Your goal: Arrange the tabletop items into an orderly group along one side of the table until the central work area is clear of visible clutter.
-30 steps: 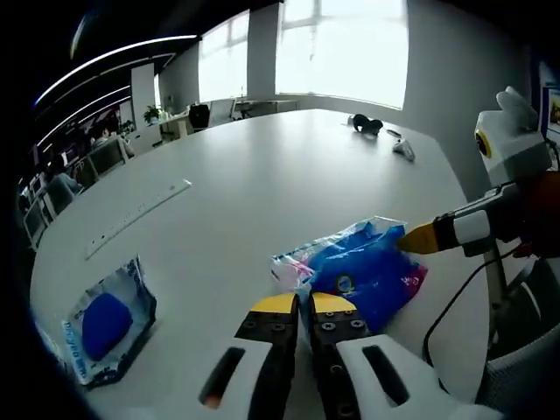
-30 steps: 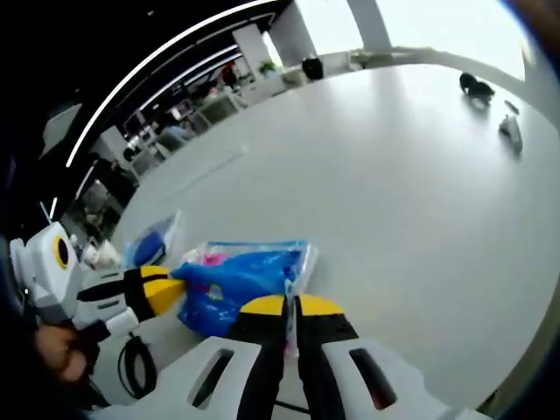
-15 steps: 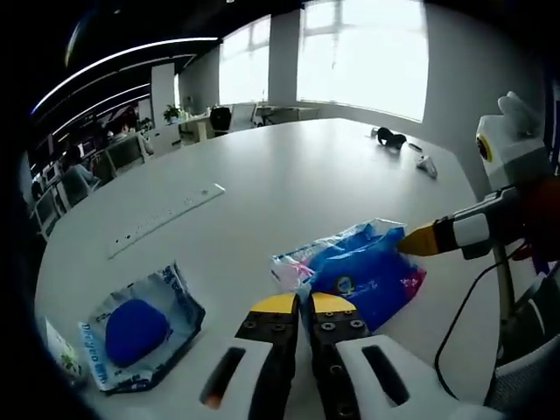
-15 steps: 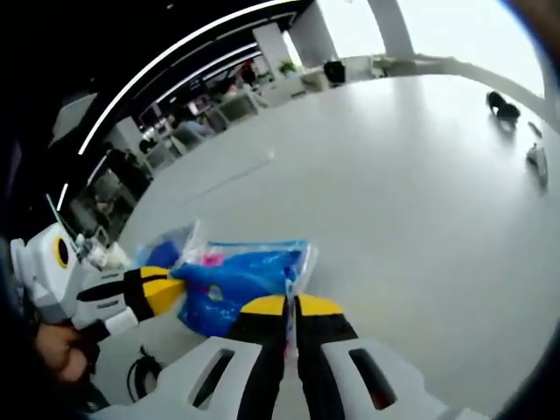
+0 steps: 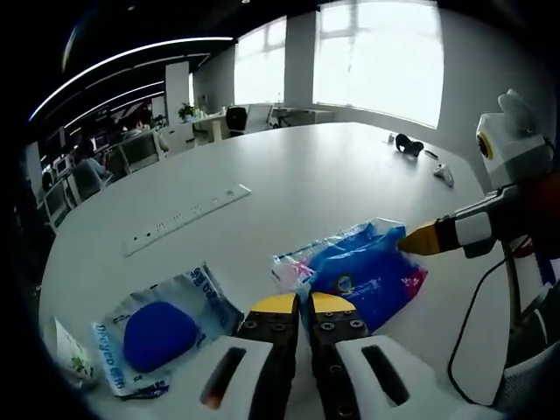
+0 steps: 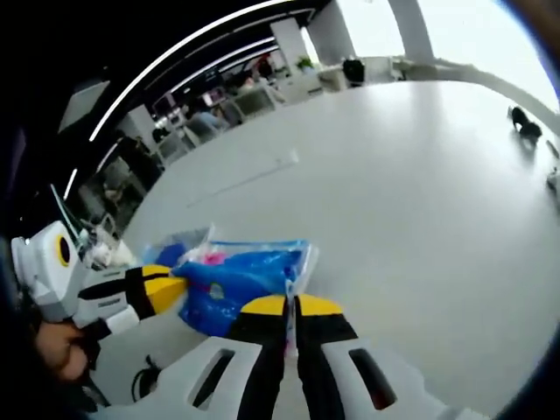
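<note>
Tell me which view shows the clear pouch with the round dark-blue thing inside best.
The left gripper view. There the clear pouch lies flat on the white table, its blue contents and printed edge in plain sight. In the right gripper view just a sliver of it peeks out behind the blue bag and the left gripper.

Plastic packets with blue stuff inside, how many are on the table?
2. The big blue packet is held between both grippers. The smaller packet with a blue lump lies flat nearer the table's edge. Others may be hidden.
</note>
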`<state>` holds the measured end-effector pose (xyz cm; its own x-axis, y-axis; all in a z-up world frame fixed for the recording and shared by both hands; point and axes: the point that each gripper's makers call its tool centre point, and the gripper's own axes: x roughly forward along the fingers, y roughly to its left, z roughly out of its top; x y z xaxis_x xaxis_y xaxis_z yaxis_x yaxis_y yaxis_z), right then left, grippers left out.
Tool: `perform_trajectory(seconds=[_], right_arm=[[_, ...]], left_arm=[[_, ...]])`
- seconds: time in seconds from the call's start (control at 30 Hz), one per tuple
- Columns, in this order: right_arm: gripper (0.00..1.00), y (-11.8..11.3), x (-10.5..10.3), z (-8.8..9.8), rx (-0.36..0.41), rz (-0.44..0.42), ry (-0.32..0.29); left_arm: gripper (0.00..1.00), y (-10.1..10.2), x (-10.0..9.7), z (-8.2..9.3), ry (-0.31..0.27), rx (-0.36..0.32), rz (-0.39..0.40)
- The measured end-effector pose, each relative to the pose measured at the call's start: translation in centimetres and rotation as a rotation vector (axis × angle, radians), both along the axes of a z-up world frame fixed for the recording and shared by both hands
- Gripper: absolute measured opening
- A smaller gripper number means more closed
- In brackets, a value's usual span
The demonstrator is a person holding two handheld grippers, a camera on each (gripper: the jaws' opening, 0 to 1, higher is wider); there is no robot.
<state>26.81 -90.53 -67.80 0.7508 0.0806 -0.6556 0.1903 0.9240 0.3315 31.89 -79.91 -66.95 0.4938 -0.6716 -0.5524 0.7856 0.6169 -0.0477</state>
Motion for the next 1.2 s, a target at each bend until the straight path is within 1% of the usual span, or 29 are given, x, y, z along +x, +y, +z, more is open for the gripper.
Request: perform_trajectory(seconds=[0.27,0.47,0.57,0.8,1.2], right_arm=[[0.0,0.3,1.2,0.1,-0.006,0.027,0.002],[0.0,0.7,1.9,-0.1,-0.004,0.043,0.004],[0.0,0.8,2.2,-0.4,0.0,0.048,0.009],[0.0,0.9,3.1,-0.9,-0.006,0.064,0.021],[0.0,0.7,5.1,-1.0,-0.021,0.087,0.028]], left_arm=[[0.02,0.6,0.7,-0.3,0.003,0.0,0.021],[0.02,1.0,1.5,-0.3,0.001,-0.003,0.034],[0.02,1.1,1.7,-0.6,0.004,-0.001,0.037],[0.01,1.2,2.3,-1.3,0.015,0.001,0.051],[0.01,1.2,4.1,-1.6,0.028,-0.021,0.087]])
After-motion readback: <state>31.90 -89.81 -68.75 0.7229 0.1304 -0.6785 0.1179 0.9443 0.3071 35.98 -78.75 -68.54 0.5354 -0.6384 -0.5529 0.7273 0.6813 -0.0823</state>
